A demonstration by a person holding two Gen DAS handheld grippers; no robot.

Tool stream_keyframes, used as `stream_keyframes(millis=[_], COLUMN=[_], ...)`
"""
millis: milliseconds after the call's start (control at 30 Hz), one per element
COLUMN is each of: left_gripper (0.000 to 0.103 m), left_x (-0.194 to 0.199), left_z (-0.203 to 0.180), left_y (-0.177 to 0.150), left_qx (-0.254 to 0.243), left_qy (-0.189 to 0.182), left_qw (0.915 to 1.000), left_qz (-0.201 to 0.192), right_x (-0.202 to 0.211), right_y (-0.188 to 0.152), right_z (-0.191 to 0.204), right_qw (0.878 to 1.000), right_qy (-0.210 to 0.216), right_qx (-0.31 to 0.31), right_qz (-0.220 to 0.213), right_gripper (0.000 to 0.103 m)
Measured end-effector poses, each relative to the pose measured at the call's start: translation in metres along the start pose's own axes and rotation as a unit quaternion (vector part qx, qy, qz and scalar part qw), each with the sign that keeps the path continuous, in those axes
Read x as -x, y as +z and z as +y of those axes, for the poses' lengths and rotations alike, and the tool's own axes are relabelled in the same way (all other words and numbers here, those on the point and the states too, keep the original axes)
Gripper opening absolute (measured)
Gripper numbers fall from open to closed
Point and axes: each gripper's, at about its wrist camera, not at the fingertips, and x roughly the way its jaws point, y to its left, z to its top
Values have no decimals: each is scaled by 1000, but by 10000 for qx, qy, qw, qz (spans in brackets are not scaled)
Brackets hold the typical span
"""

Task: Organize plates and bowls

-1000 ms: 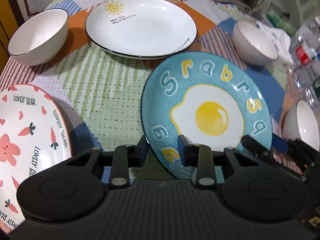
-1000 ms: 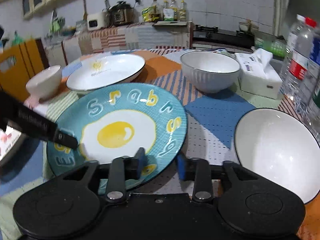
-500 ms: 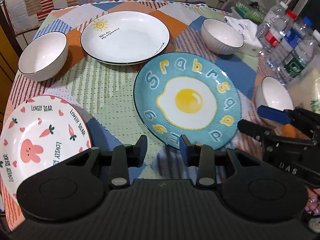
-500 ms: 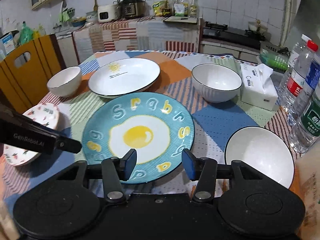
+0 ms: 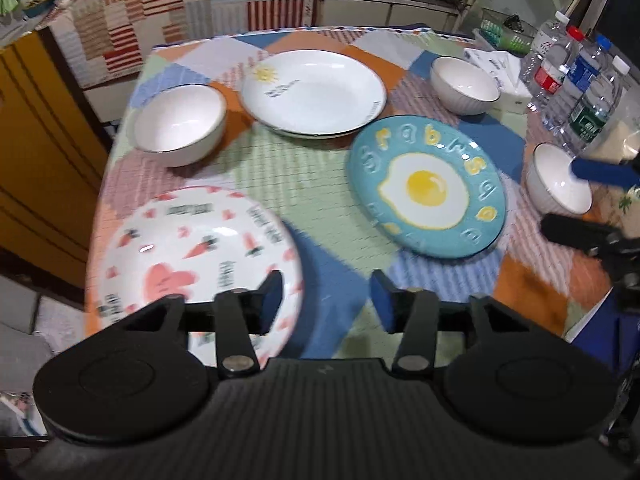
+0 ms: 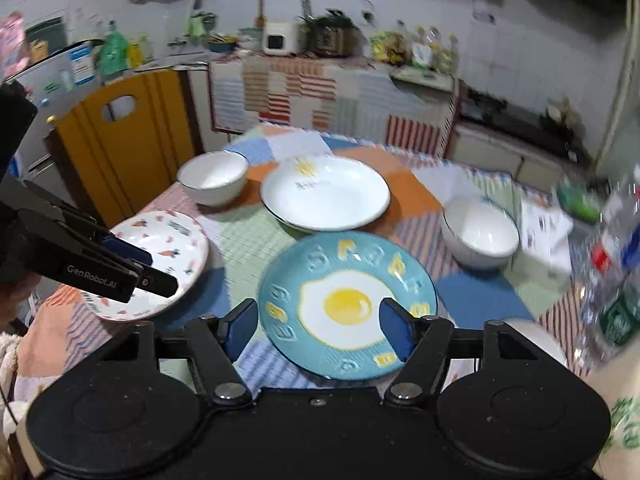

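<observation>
A blue fried-egg plate (image 5: 426, 188) (image 6: 346, 304) lies flat mid-table. A white sun plate (image 5: 314, 92) (image 6: 324, 194) sits behind it. A pink bear-and-carrot plate (image 5: 192, 252) (image 6: 156, 258) lies at the near left. White bowls stand at far left (image 5: 180, 124) (image 6: 212, 176), far right (image 5: 466, 86) (image 6: 480, 234) and near right (image 5: 558, 184). My left gripper (image 5: 326, 300) is open and empty, raised above the table beside the pink plate. My right gripper (image 6: 318, 330) is open and empty, raised above the blue plate's near edge.
Several water bottles (image 5: 572, 80) and a tissue pack (image 5: 500, 72) stand at the table's right edge. A yellow chair (image 6: 124, 136) stands at the left. A counter with appliances (image 6: 304, 40) runs behind the patchwork tablecloth (image 5: 320, 184).
Both grippers have let go of the blue plate's rim, opened wider and pulled up and back. The left gripper has swung left toward the pink plate. The blue plate now lies flat.
</observation>
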Motion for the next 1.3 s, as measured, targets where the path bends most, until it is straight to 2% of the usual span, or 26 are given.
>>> stream_keyframes(millis=[33,100,133,300,400,467,533,600,667,733,933,1033,1167,1267,1300], left_gripper=[56,60,64,84,88,89,89,89,89,89,85,85,85,75,68], left_x=[6,18,23,40,39,34,30,31,30,25,-9,-27,-42,-51,-53], left_z=[5,16,20,48,66,79,89,103,119,138,168,176,180,182,182], left_y=[-3,-10,-14,-30,-37,-41,-42,-46,-48,-49,-58,-64,-66,-65,-64], left_qx=[-32,-123,-152,-45,55,13,-242,-375,-240,76,460,670,831,887,873], left_qy=[34,118,163,235,349,441,568,623,617,508,231,112,171,107,119], left_qw=[10000,9998,9997,9993,9986,9984,9977,9964,9961,9968,9984,9977,9964,9959,9960], left_qz=[-21,-50,-73,-299,-397,-355,-282,-428,-581,-608,-223,-80,-81,-120,-120], right_x=[5,12,15,11,0,-10,-21,-32,-45,-63,-109,-125,-145,-157,-161], right_y=[3,8,10,20,21,20,18,15,16,16,11,9,4,-1,-2], right_z=[6,17,22,45,59,67,74,80,88,89,88,94,106,110,110], right_qw=[9999,9995,9990,9959,9926,9893,9845,9786,9806,9830,9858,9865,9852,9861,9857], right_qy=[34,167,260,734,1088,1345,1635,1886,1788,1747,1652,1577,1591,1501,1505], right_qx=[93,253,309,476,445,434,442,595,698,536,-151,-179,-137,-148,-228], right_qz=[-45,-129,-191,-233,-304,-366,-447,-563,-384,-175,263,394,630,703,724], right_gripper=[76,92,94,95,95,95,95,95,95,95,95,94,89,88,84])
